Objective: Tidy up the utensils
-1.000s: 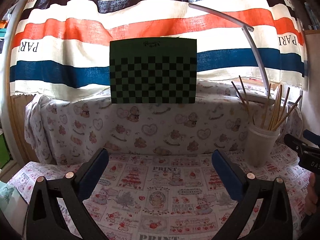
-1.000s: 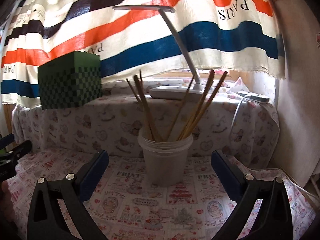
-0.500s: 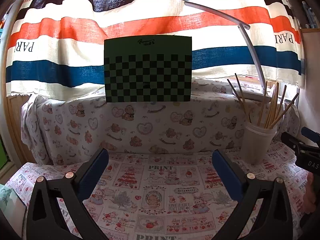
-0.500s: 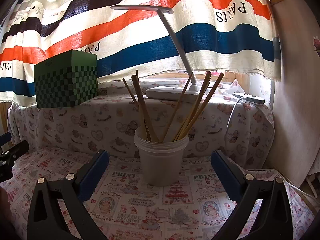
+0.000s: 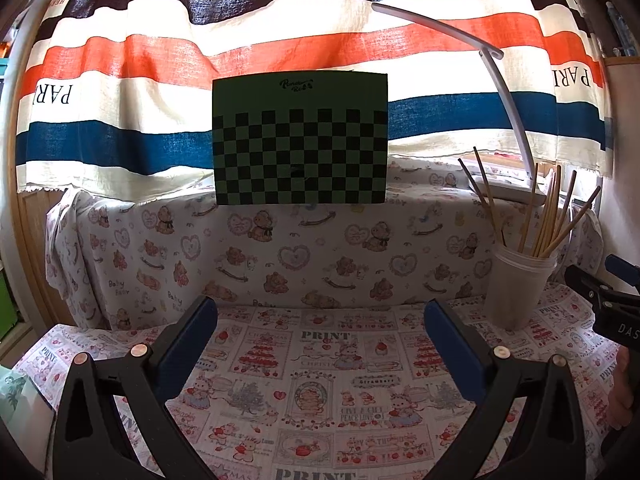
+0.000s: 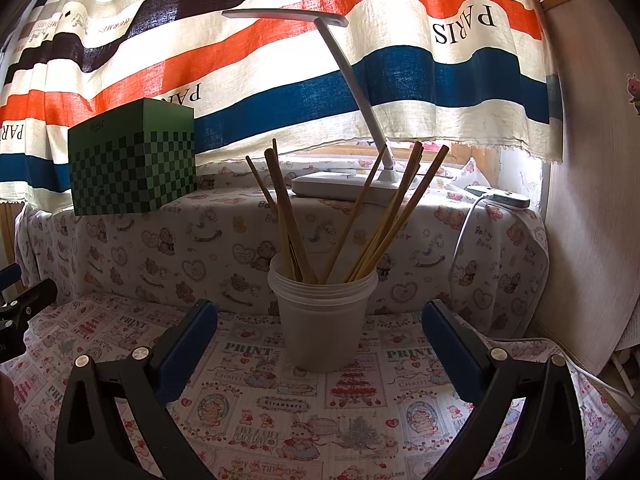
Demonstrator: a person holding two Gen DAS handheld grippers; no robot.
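Observation:
A translucent plastic cup [image 6: 323,320] stands upright on the patterned tablecloth and holds several wooden chopsticks [image 6: 384,224] that fan out of its top. The cup is straight ahead of my right gripper [image 6: 319,322], which is open and empty, some way short of it. In the left wrist view the cup [image 5: 518,286] and its chopsticks [image 5: 550,212] stand at the right. My left gripper [image 5: 320,322] is open and empty over bare cloth. The right gripper's tip shows at that view's right edge [image 5: 600,292].
A green checkered box [image 5: 300,138] sits on a raised cloth-covered ledge [image 5: 304,248] behind the table. A white desk lamp [image 6: 344,184] stands on the ledge behind the cup, with a white cable [image 6: 464,240] hanging down. A striped curtain [image 5: 160,60] hangs behind. A wall [image 6: 592,200] is at the right.
Both views have pulled back and risen slightly from the cup and ledge. Both grippers stay open and empty.

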